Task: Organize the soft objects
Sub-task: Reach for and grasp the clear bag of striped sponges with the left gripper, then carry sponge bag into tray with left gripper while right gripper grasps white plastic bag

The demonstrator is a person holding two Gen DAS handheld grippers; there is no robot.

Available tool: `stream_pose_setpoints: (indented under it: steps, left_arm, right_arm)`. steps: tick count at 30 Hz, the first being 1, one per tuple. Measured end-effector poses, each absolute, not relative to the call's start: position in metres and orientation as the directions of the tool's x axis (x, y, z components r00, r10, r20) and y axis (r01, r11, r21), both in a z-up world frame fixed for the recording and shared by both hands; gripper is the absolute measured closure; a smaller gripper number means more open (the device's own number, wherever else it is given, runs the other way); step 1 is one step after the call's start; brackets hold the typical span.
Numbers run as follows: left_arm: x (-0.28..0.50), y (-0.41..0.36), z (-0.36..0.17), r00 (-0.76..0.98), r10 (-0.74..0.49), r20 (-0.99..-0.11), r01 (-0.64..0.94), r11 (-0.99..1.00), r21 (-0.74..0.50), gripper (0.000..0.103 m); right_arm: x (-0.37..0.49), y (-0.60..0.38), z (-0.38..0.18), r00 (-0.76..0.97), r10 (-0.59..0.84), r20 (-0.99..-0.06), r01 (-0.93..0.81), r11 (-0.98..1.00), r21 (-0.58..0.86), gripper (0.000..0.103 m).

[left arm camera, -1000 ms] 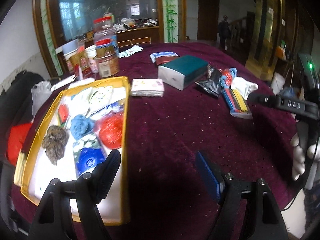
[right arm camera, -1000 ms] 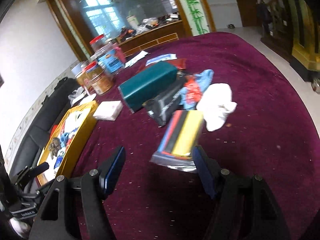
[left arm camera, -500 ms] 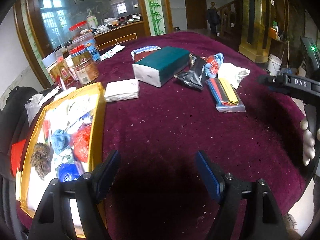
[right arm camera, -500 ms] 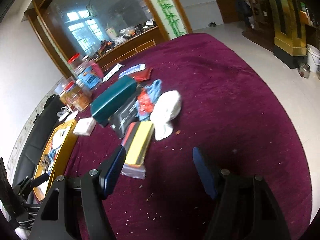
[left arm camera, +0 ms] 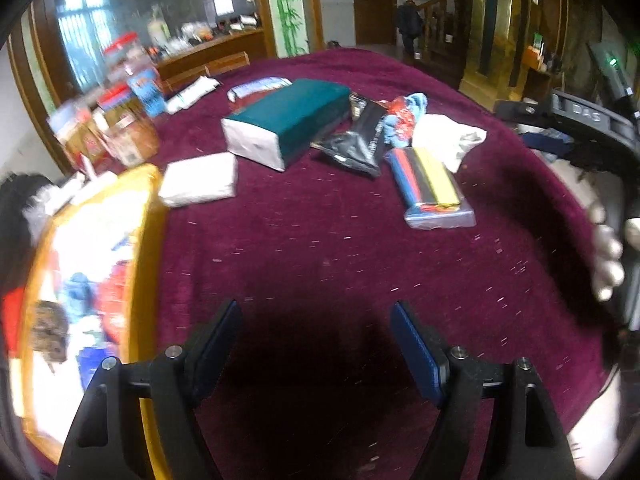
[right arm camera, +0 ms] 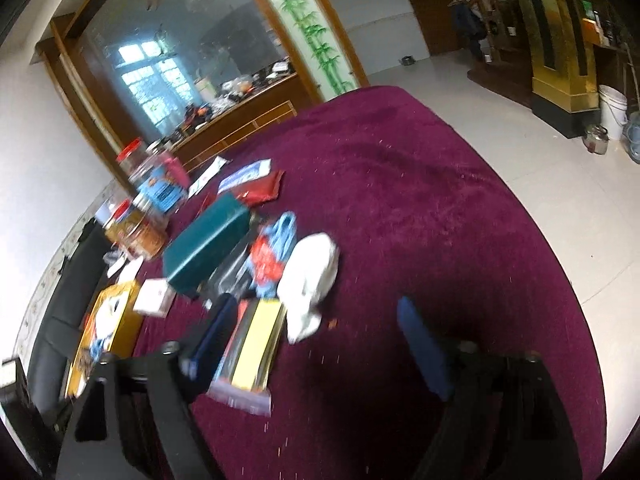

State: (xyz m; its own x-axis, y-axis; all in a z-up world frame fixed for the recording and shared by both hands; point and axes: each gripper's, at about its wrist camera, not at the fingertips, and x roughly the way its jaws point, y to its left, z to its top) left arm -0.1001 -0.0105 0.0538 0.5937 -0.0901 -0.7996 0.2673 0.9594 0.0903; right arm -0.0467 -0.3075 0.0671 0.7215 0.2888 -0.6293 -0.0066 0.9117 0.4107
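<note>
On the dark red fuzzy tabletop (left arm camera: 320, 248), your left gripper (left arm camera: 316, 344) and right gripper (right arm camera: 316, 344) both hang wide apart, holding nothing, near the clear pack of colored cloths (left arm camera: 430, 184).

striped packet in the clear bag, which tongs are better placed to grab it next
Right, probably. The right tongs are open with the striped packet just beside their left finger, while the left tongs are also open, but the packet lies well ahead of them across bare cloth.

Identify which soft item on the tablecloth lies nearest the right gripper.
The striped pack in clear wrap, beside the right gripper; the white cloth lies farther.
</note>
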Motion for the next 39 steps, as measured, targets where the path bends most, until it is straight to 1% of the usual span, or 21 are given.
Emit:
stream_pose_setpoints:
  steps: [4,6,9,16,22,29,31,32,33,34,39]
  left_arm:
    - [-0.084,-0.013,0.049,0.529,-0.19,-0.827,0.285,0.958,-0.038,0.023]
    - [-0.079,-0.018,0.05,0.506,-0.237,-0.829,0.299,0.95,-0.089,0.023]
    - [-0.073,-0.03,0.052,0.493,-0.274,-0.826,0.32,0.94,-0.121,0.023]
    - [-0.038,-0.075,0.051,0.51,-0.294,-0.808,0.369,0.924,-0.103,0.023]
    - [0.004,-0.105,0.029,0.46,-0.29,-0.839,0.361,0.925,-0.121,0.023]
    - [0.018,-0.119,0.019,0.486,-0.284,-0.827,0.357,0.928,-0.109,0.022]
    - [0.017,-0.124,0.016,0.511,-0.265,-0.818,0.365,0.928,-0.073,0.022]
    - [0.016,-0.126,0.016,0.521,-0.255,-0.815,0.377,0.925,-0.048,0.032]
    - [0.016,-0.127,0.015,0.521,-0.252,-0.815,0.39,0.92,-0.035,0.053]
    - [0.015,-0.127,0.016,0.52,-0.254,-0.815,0.403,0.915,-0.028,0.057]
    - [0.003,-0.104,0.03,0.509,-0.317,-0.801,0.428,0.9,-0.084,0.057]
  right_arm:
    - [-0.029,-0.314,0.054,0.729,0.253,-0.637,0.043,0.91,0.411,0.02]
    - [-0.025,-0.319,0.048,0.718,0.232,-0.656,0.067,0.916,0.397,0.02]
    - [-0.026,-0.328,0.045,0.723,0.221,-0.654,0.092,0.908,0.408,0.02]
    - [-0.03,-0.333,0.042,0.723,0.228,-0.652,0.105,0.897,0.43,0.02]
    - [-0.03,-0.332,0.04,0.716,0.229,-0.659,0.106,0.898,0.426,0.02]
    - [-0.027,-0.327,0.037,0.707,0.217,-0.673,0.099,0.912,0.398,0.02]
    - [-0.027,-0.326,0.037,0.708,0.206,-0.675,0.101,0.917,0.386,0.02]
    - [-0.027,-0.326,0.037,0.708,0.197,-0.678,0.104,0.92,0.377,0.02]
    - [-0.027,-0.326,0.037,0.707,0.191,-0.68,0.107,0.923,0.37,0.02]
    - [-0.026,-0.326,0.036,0.706,0.189,-0.682,0.108,0.924,0.368,0.02]
    - [-0.024,-0.326,0.034,0.702,0.181,-0.689,0.112,0.927,0.357,0.02]
